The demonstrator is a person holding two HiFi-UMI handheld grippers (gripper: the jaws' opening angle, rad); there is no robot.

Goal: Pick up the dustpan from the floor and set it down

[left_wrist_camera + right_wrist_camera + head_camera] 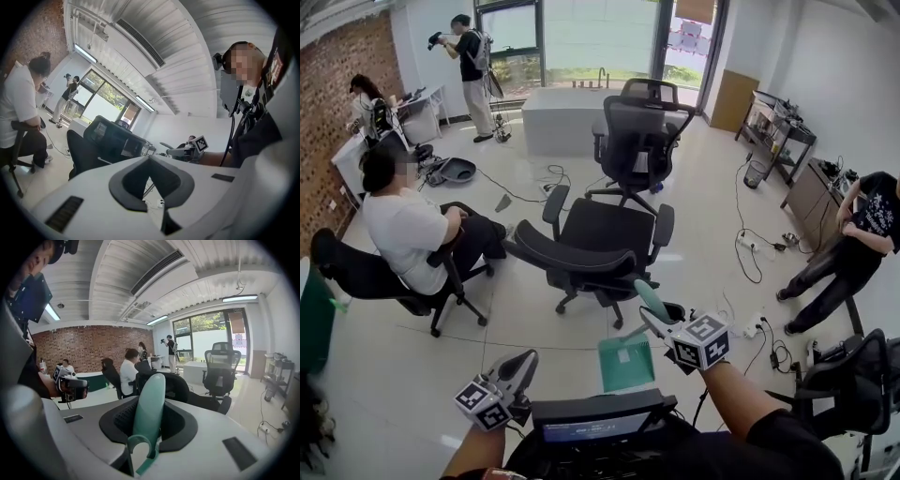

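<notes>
In the head view a teal dustpan (625,364) hangs low over the pale floor, its pan down and its handle (652,302) slanting up to the right. My right gripper (651,317) is shut on that handle. In the right gripper view the teal handle (149,413) runs up between the dark pads, with its hanging loop nearest the camera. My left gripper (528,359) is at the lower left, apart from the dustpan; its jaws (150,158) meet at the tips with nothing between them.
A black office chair (595,248) stands just beyond the dustpan, another (637,141) farther back by a white counter (562,117). A seated person (408,234) is at the left, another person (853,244) at the right. Cables (750,248) trail over the floor at the right.
</notes>
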